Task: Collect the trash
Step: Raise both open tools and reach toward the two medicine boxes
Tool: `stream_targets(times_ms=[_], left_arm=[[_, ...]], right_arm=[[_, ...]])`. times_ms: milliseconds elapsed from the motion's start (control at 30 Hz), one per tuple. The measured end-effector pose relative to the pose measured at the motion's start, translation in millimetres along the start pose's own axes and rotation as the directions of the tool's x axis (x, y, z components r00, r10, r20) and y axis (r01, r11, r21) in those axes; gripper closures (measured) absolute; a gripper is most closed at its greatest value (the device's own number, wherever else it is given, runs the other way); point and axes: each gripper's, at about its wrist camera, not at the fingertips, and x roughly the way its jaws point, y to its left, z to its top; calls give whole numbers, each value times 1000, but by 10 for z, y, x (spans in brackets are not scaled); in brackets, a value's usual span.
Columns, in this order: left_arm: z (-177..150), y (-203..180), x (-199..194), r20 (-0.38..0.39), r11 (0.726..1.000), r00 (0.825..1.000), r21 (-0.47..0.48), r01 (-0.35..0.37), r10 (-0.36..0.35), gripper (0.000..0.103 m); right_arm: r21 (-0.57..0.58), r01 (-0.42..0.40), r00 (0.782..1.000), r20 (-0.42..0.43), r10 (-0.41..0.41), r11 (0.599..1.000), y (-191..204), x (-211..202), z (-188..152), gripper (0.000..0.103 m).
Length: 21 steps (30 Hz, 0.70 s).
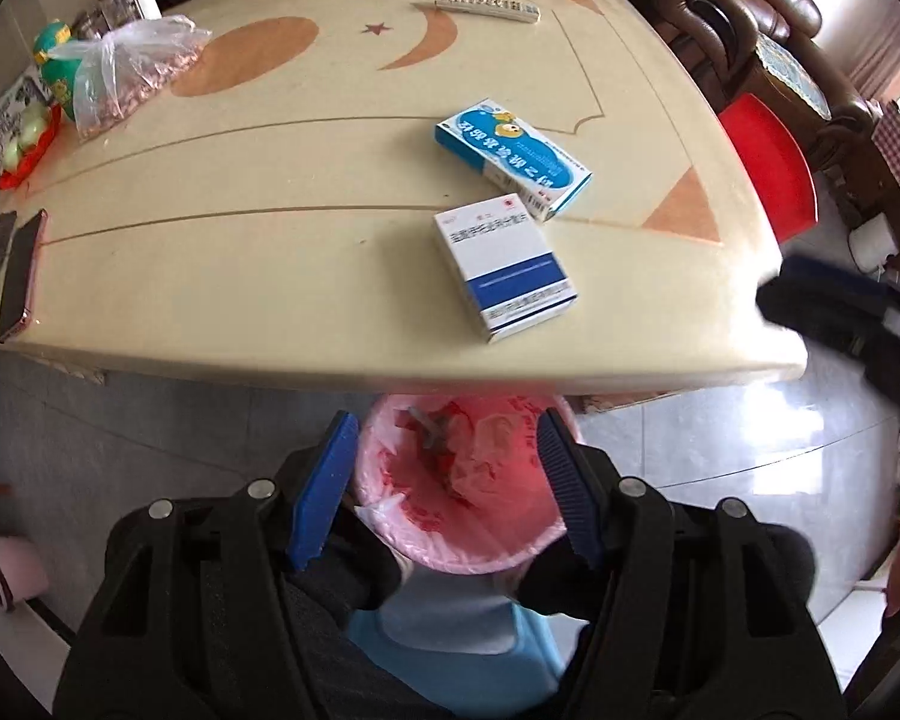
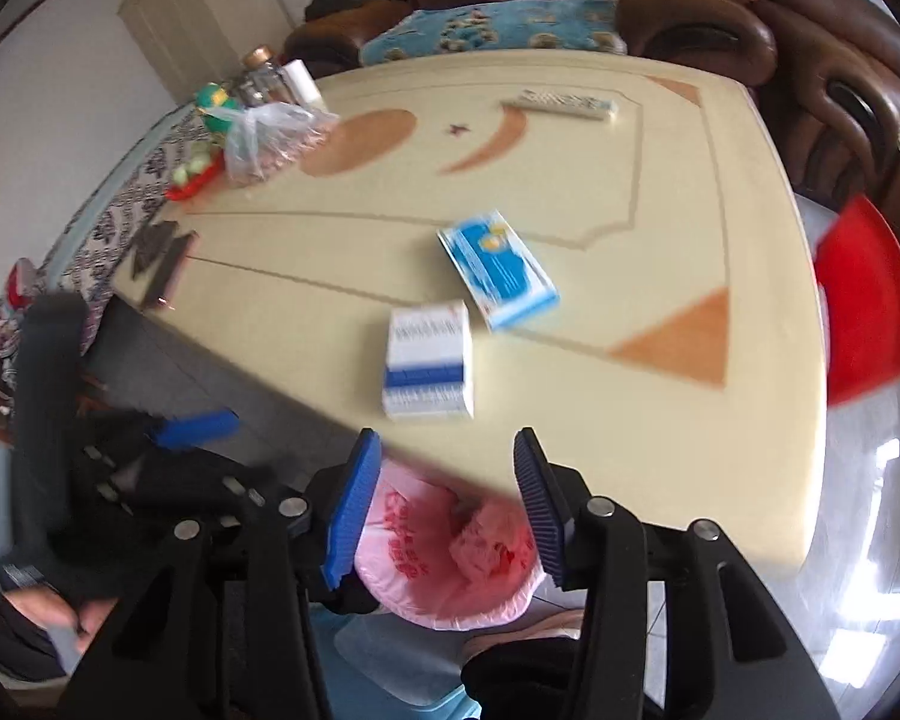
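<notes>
Two medicine boxes lie on the cream table [image 1: 270, 252]: a white box with a dark blue band [image 1: 504, 270] [image 2: 429, 360] near the front edge, and a light blue box with a cartoon [image 1: 513, 156] [image 2: 498, 270] just behind it. A bin lined with a pink bag [image 1: 462, 480] [image 2: 450, 558] stands on the floor under the table's front edge, with scraps inside. My left gripper [image 1: 450, 492] is open and empty above the bin. My right gripper [image 2: 444, 510] is open and empty, also over the bin. The left gripper's blue pad [image 2: 195, 427] shows at left in the right wrist view.
A phone [image 1: 21, 276], a clear bag of nuts [image 1: 132, 72], a red dish of fruit [image 1: 27, 144], a jar [image 1: 117, 0] and a remote [image 1: 486, 7] are on the table. A red stool [image 1: 768, 168] and brown sofa [image 1: 720, 0] stand at the right.
</notes>
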Motion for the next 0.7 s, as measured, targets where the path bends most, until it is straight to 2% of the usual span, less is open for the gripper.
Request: stream_targets(times_ms=[133,267,467,700], left_arm=[[98,-72,44,-17,1000,1000,-29,-13,12,42],[242,-117,144,-59,996,998,-90,5,-11,42],[480,-140,398,-88,984,996,-176,4,-19,41],[672,-225,676,-119,977,992,-213,11,-37,41]], right_arm=[[-40,8,1000,-27,-9,999,-12,42,335,54],[-61,-10,996,-86,5,998,-44,261,596,54],[-85,-19,988,-157,6,996,-171,651,859,54],[-98,-28,970,-243,4,995,-346,1177,1070,54]])
